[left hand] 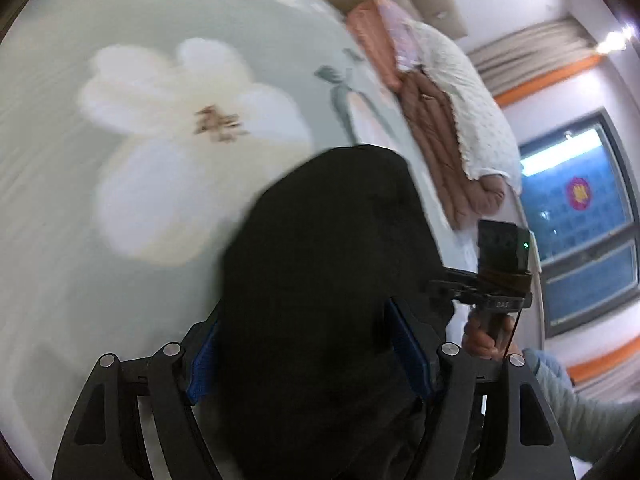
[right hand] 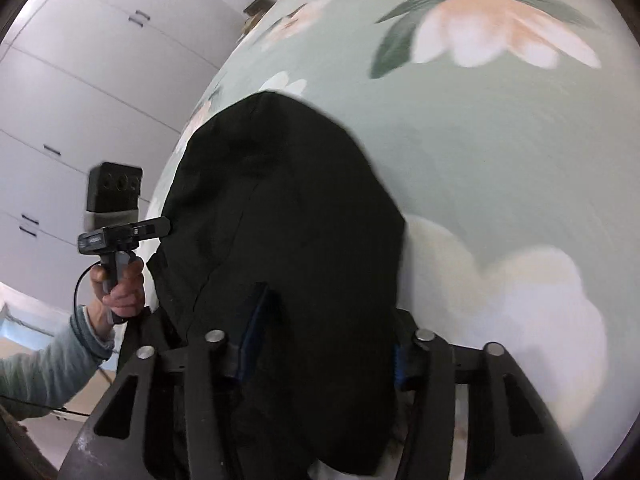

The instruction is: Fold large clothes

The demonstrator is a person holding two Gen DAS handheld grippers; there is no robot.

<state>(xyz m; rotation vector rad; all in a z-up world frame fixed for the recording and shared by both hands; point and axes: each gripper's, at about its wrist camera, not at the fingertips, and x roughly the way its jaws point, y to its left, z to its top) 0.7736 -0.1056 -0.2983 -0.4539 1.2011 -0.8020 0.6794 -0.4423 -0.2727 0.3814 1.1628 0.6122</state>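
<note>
A black garment [left hand: 328, 264] hangs bunched in front of both cameras, above a pale green bedsheet with big white flowers [left hand: 120, 240]. In the left wrist view my left gripper [left hand: 306, 346] stands wide, its blue pads [left hand: 408, 352] showing on either side of the cloth, which passes between them. In the right wrist view the black garment [right hand: 288, 220] drapes over my right gripper [right hand: 326, 340], and its pads [right hand: 254, 328] pinch a fold of it. Each view shows the other tool's camera block [left hand: 504, 244] [right hand: 114, 188], held by a hand [right hand: 120, 284].
At the bed's far side lie a brown quilt [left hand: 436, 136], a white knobbly blanket [left hand: 468, 92] and an orange pillow [left hand: 372, 36]. A window [left hand: 580, 216] is beyond them. White wardrobe doors [right hand: 80, 100] stand left of the bed [right hand: 500, 152].
</note>
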